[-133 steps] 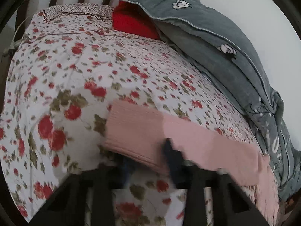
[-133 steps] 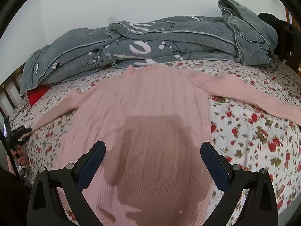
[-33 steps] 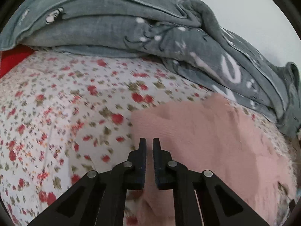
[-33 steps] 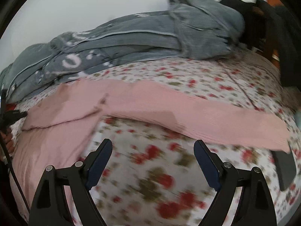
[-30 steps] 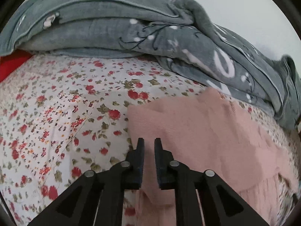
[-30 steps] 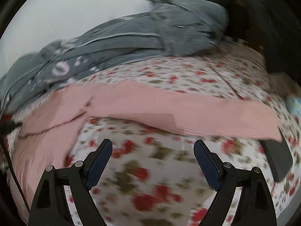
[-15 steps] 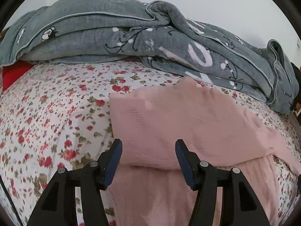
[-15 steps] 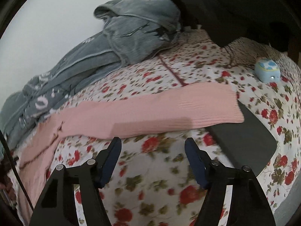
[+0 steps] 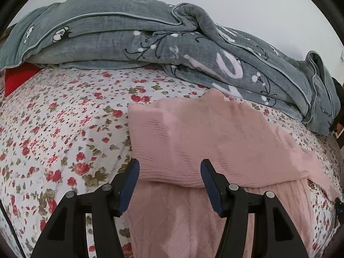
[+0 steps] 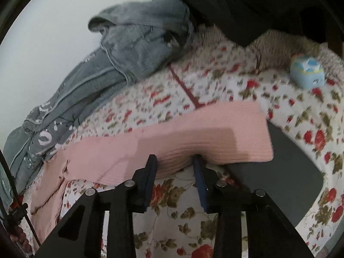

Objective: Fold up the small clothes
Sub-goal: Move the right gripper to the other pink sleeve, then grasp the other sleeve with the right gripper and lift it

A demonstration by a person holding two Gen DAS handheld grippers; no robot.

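Floral bedsheet [image 9: 53,133]; grey quilt [image 9: 133,36] bunched along the wall. Pink sweater [image 9: 215,142] lies flat, one sleeve folded over the body, other sleeve [image 10: 193,135] outstretched. Left gripper [image 9: 169,172]: wide apart, empty. Right gripper [image 10: 175,161]: part-open, straddling sleeve edge. Dark pad [image 10: 286,172] under cuff.

A floral bedsheet [image 9: 53,129] covers the bed. A rumpled grey quilt [image 9: 150,49] lies along its 12 o'clock edge (red cushion [image 9: 15,79] at 9). At 2 o'clock sits a small blue box [image 10: 307,73]; a dark flat slab [image 10: 286,172] lies at 3.
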